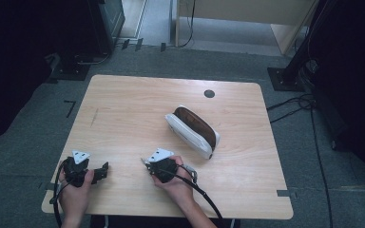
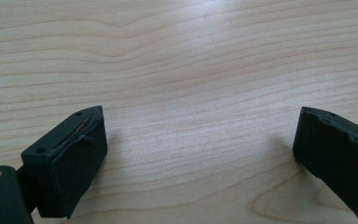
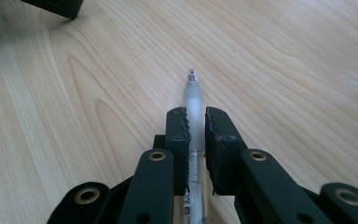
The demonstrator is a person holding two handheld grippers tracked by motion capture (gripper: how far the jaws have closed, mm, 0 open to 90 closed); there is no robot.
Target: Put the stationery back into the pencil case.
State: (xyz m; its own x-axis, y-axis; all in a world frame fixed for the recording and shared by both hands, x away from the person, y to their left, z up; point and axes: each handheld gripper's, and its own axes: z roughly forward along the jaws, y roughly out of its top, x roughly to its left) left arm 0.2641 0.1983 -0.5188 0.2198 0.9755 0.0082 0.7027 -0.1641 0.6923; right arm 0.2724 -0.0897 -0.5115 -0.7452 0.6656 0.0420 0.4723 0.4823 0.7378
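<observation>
My right gripper (image 3: pixel 196 116) is shut on a translucent white pen (image 3: pixel 193 93). The pen runs along between the jaws, and its tip sticks out ahead just above the wood. In the high view this gripper (image 1: pixel 146 163) sits near the table's front middle, held by a hand. A white pencil case (image 1: pixel 192 129) with a brown inside lies open at the table's centre right, beyond the right gripper. My left gripper (image 2: pixel 198 144) stands open over bare wood with nothing between its jaws. From above it (image 1: pixel 104 170) is at the front left, pointing right.
The light wooden table (image 1: pixel 123 109) has a small dark round hole (image 1: pixel 209 93) near its far edge. Black stands and cables sit on the grey floor around it. A jaw of the left gripper (image 3: pixel 56 5) shows at the top left of the right gripper view.
</observation>
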